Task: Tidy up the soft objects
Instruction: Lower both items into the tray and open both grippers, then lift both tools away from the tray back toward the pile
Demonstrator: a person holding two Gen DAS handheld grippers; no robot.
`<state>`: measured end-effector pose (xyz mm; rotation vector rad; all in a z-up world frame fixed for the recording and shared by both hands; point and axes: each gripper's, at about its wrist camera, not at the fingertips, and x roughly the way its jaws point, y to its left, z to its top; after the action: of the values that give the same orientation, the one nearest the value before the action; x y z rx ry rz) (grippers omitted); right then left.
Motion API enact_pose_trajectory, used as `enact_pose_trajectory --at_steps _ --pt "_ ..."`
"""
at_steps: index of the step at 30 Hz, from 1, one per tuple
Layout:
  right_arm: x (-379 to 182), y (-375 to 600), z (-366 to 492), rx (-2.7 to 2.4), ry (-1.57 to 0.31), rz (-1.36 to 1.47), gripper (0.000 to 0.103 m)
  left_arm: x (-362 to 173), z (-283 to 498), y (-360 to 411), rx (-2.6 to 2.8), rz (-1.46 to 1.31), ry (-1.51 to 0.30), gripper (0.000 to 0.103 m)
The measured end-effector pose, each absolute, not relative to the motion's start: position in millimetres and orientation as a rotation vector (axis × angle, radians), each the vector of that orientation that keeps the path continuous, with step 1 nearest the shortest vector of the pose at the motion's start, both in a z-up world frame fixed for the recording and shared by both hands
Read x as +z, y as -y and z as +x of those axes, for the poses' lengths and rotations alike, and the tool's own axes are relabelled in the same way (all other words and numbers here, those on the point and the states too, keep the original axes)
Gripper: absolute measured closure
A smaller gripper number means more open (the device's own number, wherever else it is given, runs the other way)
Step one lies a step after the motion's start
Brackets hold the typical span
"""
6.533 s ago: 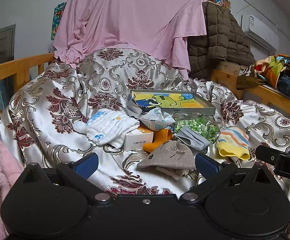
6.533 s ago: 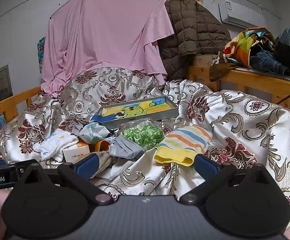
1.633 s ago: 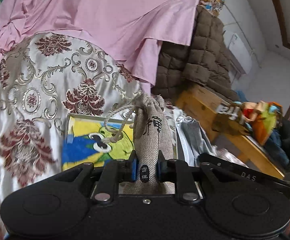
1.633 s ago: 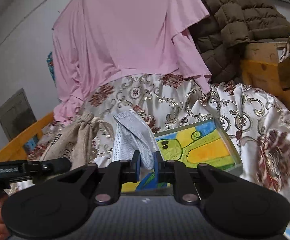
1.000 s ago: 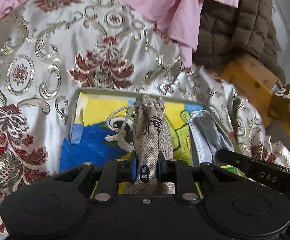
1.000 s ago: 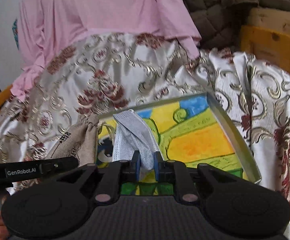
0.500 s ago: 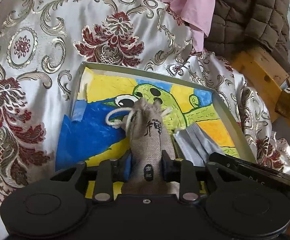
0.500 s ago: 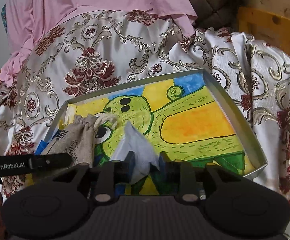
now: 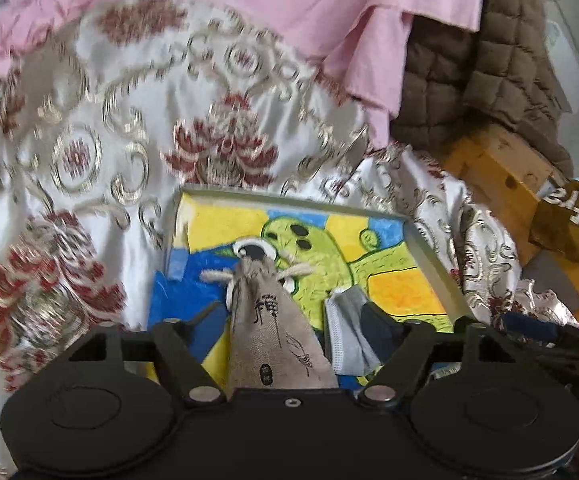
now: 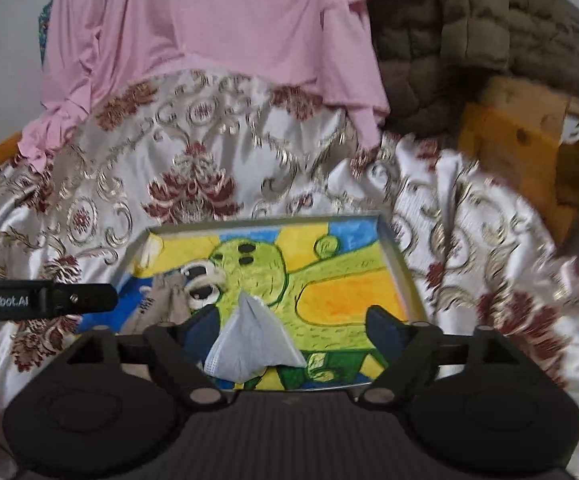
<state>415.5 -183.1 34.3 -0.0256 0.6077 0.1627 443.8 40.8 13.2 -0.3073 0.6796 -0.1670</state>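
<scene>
A metal tray (image 9: 429,258) with a bright cartoon picture on its floor lies on the patterned bedspread; it also shows in the right wrist view (image 10: 399,268). A tan drawstring pouch (image 9: 273,332) lies in the tray between the fingers of my open left gripper (image 9: 295,320). A grey face mask (image 10: 249,340) lies in the tray between the fingers of my open right gripper (image 10: 293,324). The mask also shows in the left wrist view (image 9: 347,332), right of the pouch. The pouch shows in the right wrist view (image 10: 161,300), left of the mask.
A pink cloth (image 10: 217,28) and a brown quilted jacket (image 9: 485,80) hang behind the tray. A wooden bed rail (image 9: 505,176) runs along the right. The satin bedspread (image 9: 89,168) surrounds the tray. The left gripper's body (image 10: 41,300) crosses the right wrist view.
Both grippers lowered their loads into the tray and opened wide. The pouch and the mask now lie loose on the tray floor, side by side.
</scene>
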Motion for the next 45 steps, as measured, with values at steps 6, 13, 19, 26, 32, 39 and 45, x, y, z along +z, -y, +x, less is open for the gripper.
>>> enact_pose_trajectory --at_steps 6,13,19,26,32,39,45 --pt "76 193 367 0.166 -0.485 -0.039 0.002 52 394 -31 -0.160 -0.245 -0.557 0.010" --pt "117 198 295 0.174 -0.347 -0.078 0.000 95 321 -18 -0.188 -0.181 -0.397 0.002" --pt "138 199 231 0.125 -0.242 -0.109 0.000 116 257 -8 -0.198 -0.153 -0.291 0.001" --pt "142 197 162 0.100 -0.154 -0.144 0.000 124 193 0 -0.215 -0.141 -0.233 0.001" --pt "136 198 112 0.103 -0.097 -0.145 0.000 118 147 2 -0.222 -0.126 -0.195 0.001" --pt "119 201 65 0.094 -0.056 -0.138 0.000 100 104 3 -0.230 -0.096 -0.172 0.001" --pt "95 209 41 0.095 -0.097 -0.104 0.000 75 78 3 -0.252 -0.046 -0.200 0.001"
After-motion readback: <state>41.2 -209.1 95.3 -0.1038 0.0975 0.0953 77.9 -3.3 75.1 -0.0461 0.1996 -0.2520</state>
